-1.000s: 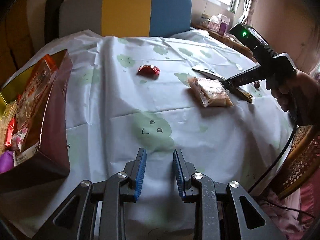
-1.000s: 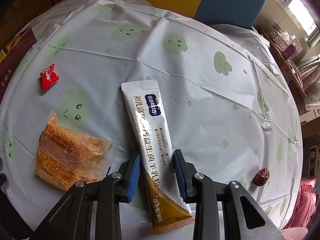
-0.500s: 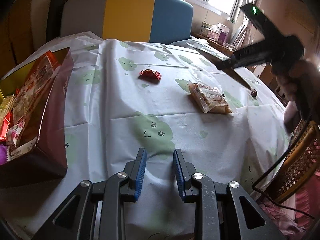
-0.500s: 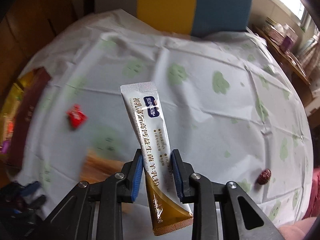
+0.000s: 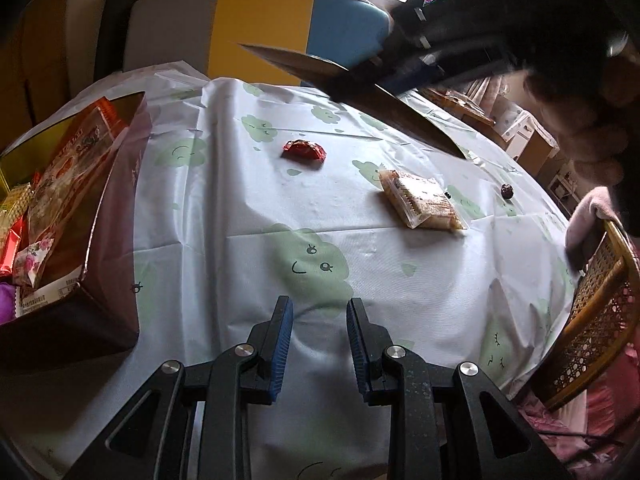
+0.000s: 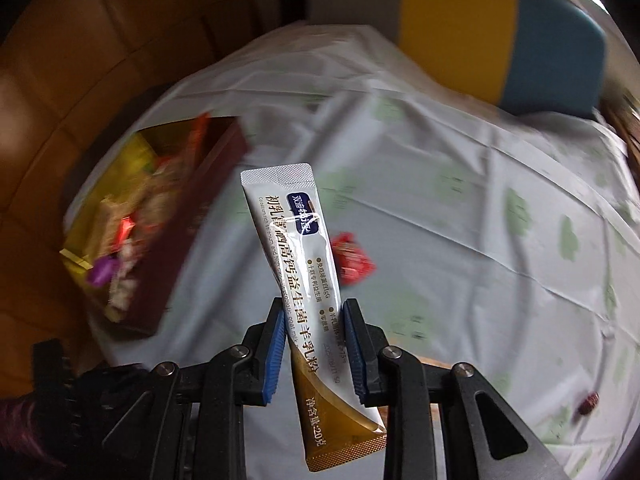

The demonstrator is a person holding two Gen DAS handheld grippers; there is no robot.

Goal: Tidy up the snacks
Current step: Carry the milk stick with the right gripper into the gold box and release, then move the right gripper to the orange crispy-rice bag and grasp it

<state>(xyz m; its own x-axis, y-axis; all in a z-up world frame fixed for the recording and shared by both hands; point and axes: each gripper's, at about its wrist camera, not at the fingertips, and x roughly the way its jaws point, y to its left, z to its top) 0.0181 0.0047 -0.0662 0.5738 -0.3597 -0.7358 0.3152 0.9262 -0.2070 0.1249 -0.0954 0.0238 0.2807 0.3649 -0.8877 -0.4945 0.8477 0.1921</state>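
The right gripper (image 6: pixel 313 338) was clamped on a long white-and-gold powder sachet (image 6: pixel 298 276) about two-thirds of the way down its length, gold end toward the camera, white crimped end pointing up and away, the long axis tilted a little left, clear of the table (image 6: pixel 460 240). The left gripper (image 5: pixel 319 322) hung with jaws parted on nothing over the green-patterned cloth. Farther off lay a biscuit pack (image 5: pixel 420 200), a red candy (image 5: pixel 304 150) and a small dark date (image 5: pixel 507 190), with the open snack box (image 5: pixel 116 216) at the left edge.
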